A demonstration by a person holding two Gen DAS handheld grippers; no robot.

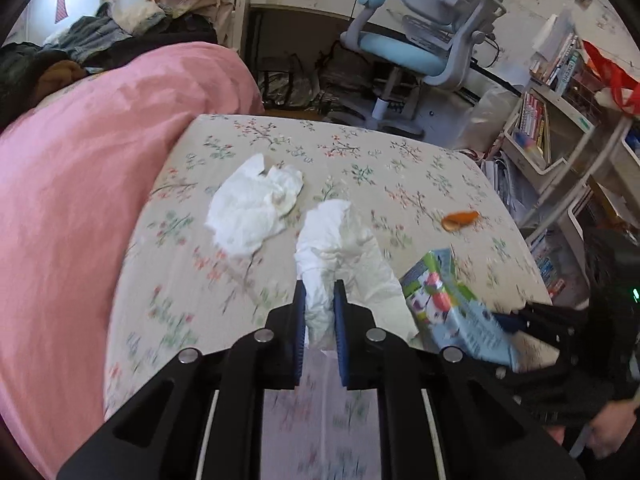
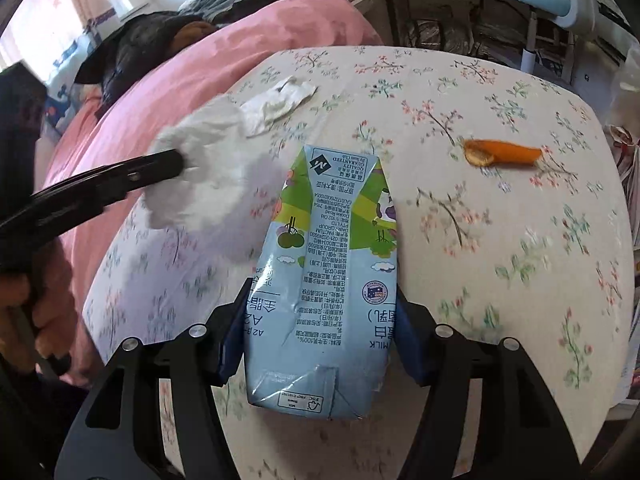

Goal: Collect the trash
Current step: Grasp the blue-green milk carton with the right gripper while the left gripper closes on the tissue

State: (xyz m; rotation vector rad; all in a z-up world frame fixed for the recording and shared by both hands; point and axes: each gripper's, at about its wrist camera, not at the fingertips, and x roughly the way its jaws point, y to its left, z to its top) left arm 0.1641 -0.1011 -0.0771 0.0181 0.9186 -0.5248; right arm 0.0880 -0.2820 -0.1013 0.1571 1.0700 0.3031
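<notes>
My left gripper (image 1: 319, 286) fingers pinch a crumpled white tissue (image 1: 340, 248); my right gripper (image 2: 320, 300) fingers clamp a flattened light-blue milk carton (image 2: 324, 280), orange peel (image 2: 502, 153) lying beyond on the floral bed (image 2: 500, 280).

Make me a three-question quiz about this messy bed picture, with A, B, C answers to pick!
1. Where is the orange peel?
A. on the flowery sheet
B. on the chair
C. in a gripper

2. How many tissues are there?
A. one
B. two
C. four

3. What is the left gripper doing?
A. hanging open
B. pinching a tissue
C. holding the milk carton

Answers:
1 A, it lies loose on the sheet.
2 B, one held tissue and one lying tissue.
3 B, its pads press the held tissue; the right gripper has the milk carton.
</notes>
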